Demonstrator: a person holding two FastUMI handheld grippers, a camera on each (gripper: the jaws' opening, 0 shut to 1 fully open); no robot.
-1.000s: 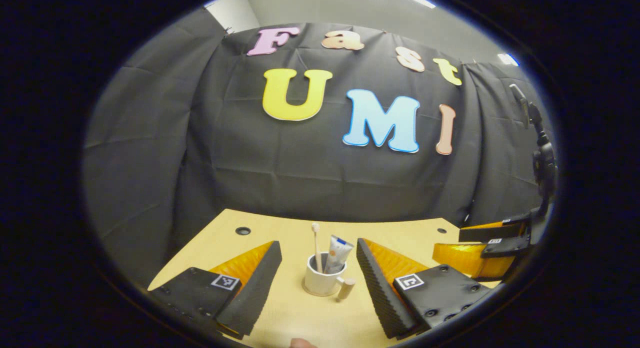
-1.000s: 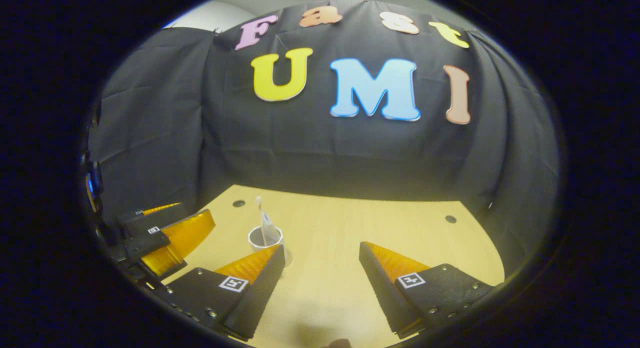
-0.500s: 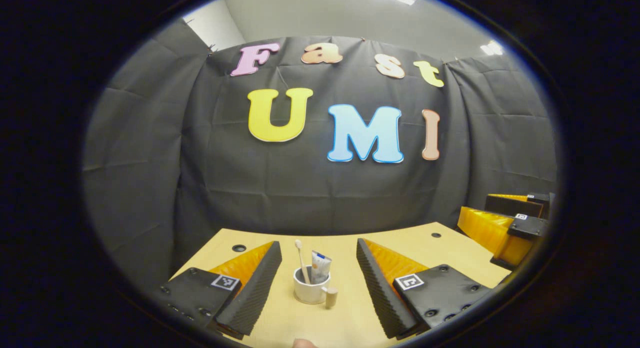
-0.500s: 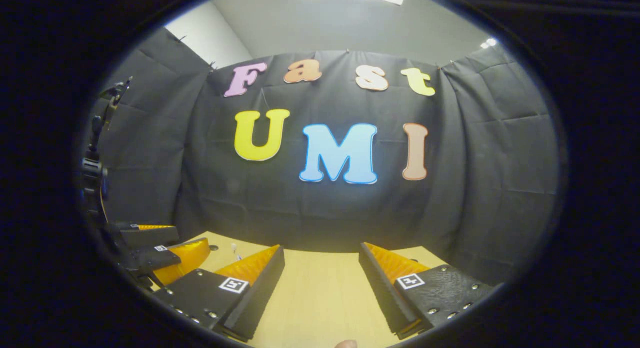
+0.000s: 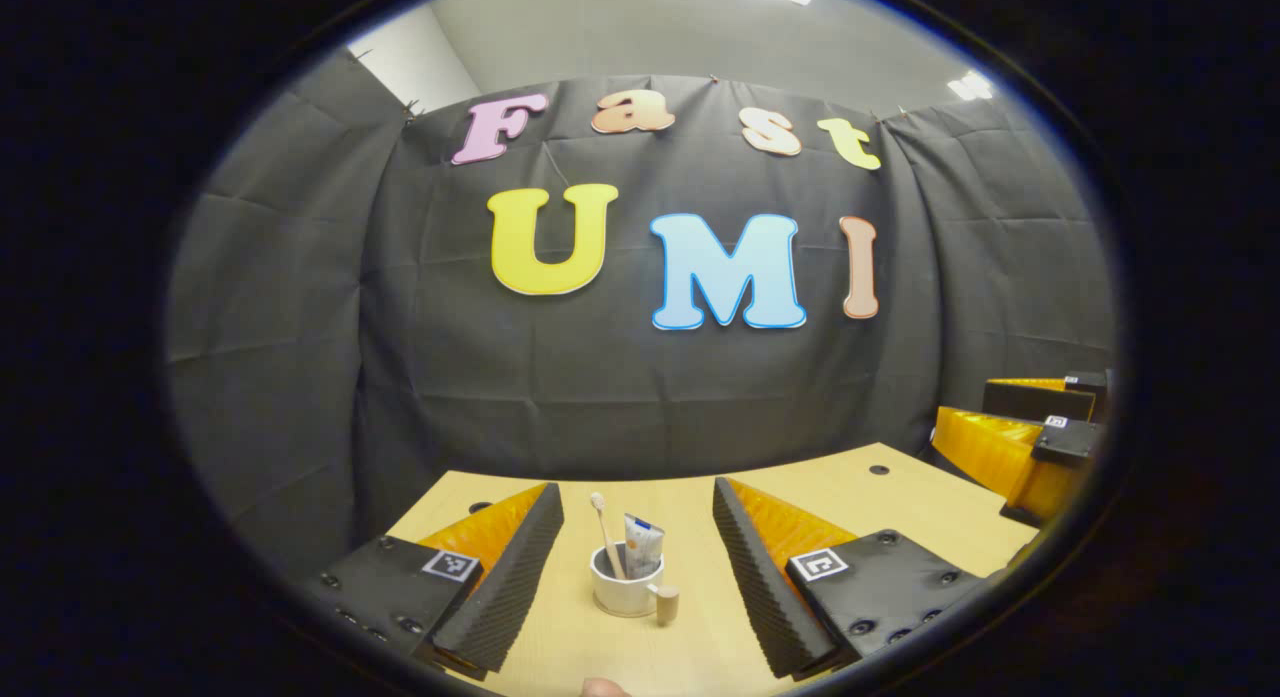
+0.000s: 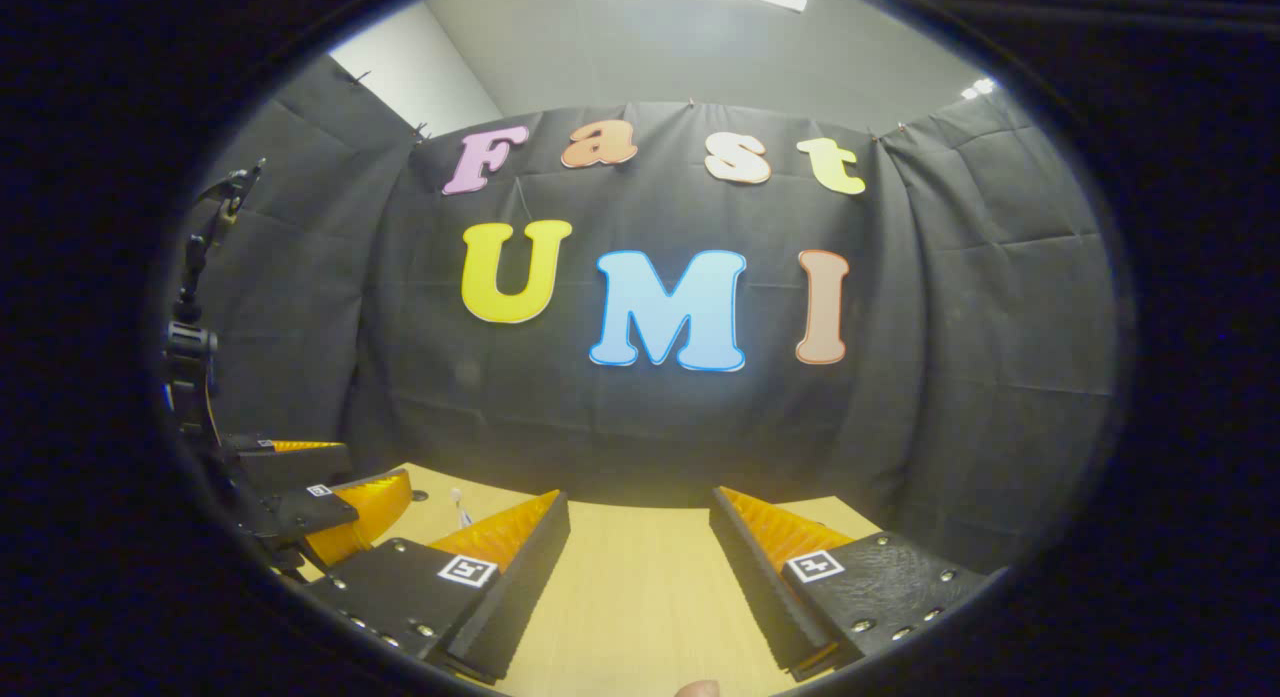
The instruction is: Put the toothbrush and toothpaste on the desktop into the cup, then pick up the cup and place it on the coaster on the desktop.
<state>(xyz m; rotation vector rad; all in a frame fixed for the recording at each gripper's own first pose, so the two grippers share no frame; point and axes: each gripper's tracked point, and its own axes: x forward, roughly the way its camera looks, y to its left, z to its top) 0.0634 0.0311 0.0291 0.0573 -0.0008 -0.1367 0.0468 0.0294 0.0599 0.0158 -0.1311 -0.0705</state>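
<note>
In the left gripper view a white cup (image 5: pixel 625 592) with a wooden handle stands upright on the pale wooden desktop (image 5: pixel 900 517). A toothbrush (image 5: pixel 602 533) and a toothpaste tube (image 5: pixel 642 545) stick up out of it. My left gripper (image 5: pixel 635 507) is open, its foam fingers on either side of the cup and apart from it. My right gripper (image 6: pixel 638 512) is open over bare desktop (image 6: pixel 640 597) with nothing between its fingers. The toothbrush tip (image 6: pixel 456 496) peeks out behind its left finger.
The right gripper (image 5: pixel 990 417) hangs at the desk's far right edge. The left gripper (image 6: pixel 370 469) and its mount are at the left. Small round holes (image 5: pixel 879 469) mark the desktop's back corners. Black cloth walls close the desk at the back and sides.
Both grippers have drawn back and tilted up. The cup looks smaller and lower in the left gripper view. In the right gripper view the cup has slipped behind the left finger.
</note>
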